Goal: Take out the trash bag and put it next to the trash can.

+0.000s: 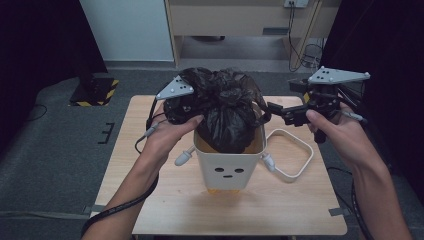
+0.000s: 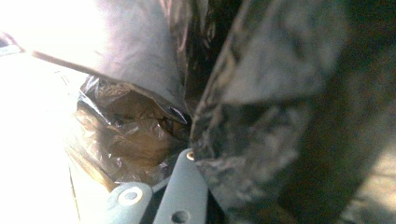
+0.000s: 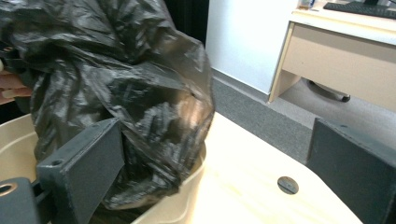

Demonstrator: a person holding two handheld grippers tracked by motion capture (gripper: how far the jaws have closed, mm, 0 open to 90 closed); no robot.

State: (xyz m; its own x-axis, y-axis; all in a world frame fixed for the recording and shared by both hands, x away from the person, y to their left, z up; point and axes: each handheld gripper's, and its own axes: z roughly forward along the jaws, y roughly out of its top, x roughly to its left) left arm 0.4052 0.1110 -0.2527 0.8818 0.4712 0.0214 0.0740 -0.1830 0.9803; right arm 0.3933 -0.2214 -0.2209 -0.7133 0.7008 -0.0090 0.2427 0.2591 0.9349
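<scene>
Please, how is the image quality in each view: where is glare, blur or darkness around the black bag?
High view: even light on the table, dark edges at both sides, the black bag sharp. Left gripper view: strong white glare at upper left, the bag too close and blurred. Right gripper view: the bag fairly sharp with soft sheen, the near jaws out of focus.

One black plastic bag (image 1: 227, 112), bunched. One cream bin (image 1: 228, 167) with a printed face, standing on one wooden desk (image 1: 165, 200). One white rectangular ring frame (image 1: 295, 155) lying beside the bin. Two tongs: left tongs (image 1: 187, 107) and right tongs (image 1: 275, 107).
</scene>
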